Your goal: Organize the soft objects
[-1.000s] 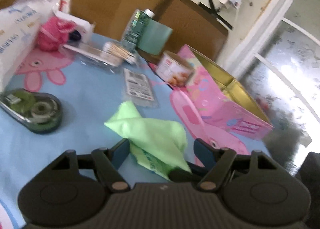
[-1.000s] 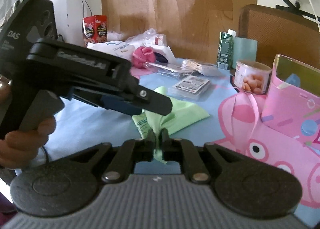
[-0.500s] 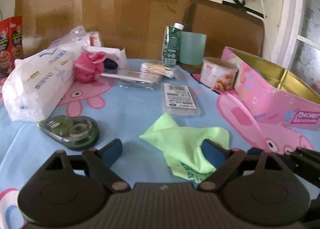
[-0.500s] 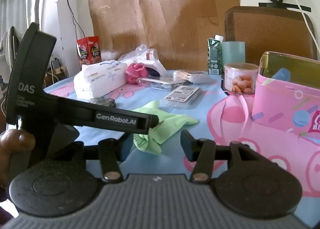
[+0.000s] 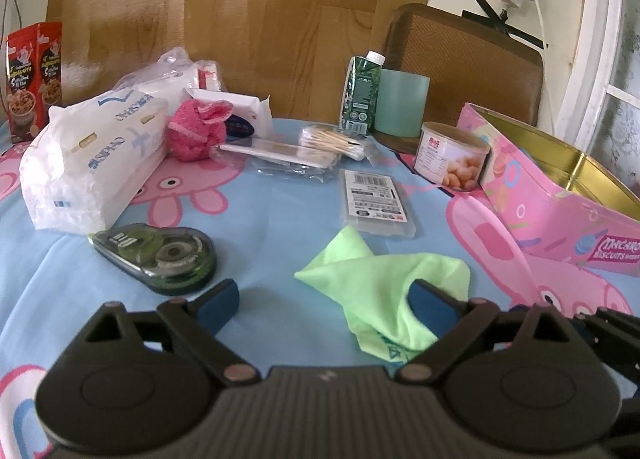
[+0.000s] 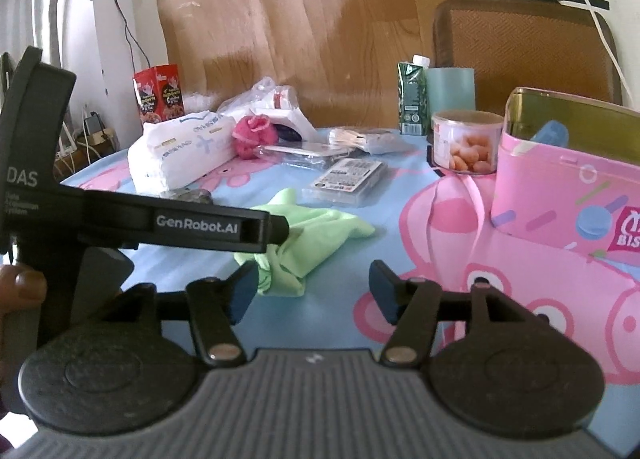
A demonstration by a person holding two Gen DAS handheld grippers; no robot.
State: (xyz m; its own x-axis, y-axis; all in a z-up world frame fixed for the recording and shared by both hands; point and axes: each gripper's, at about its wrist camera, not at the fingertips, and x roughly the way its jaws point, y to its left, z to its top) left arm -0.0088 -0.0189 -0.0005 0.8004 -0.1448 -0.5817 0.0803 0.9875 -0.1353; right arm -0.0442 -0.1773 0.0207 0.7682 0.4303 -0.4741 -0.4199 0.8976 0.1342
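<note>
Green cloth (image 5: 384,291) loose on tablecloth (image 5: 280,227) (both hand-held grippers opening)

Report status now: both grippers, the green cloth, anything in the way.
Left gripper and right gripper opening, holding nothing. Green cloth crumpled on the table. Tape dispenser and flat plastic case close by.

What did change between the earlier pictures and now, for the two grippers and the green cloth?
The right gripper, shut on the green cloth a second ago, has let it go; its jaws are opening beside the cloth. The left gripper has released it too, jaws opening, one finger lying over the cloth. The cloth now lies crumpled on the tablecloth. The pink tin and other items stayed put.
</note>
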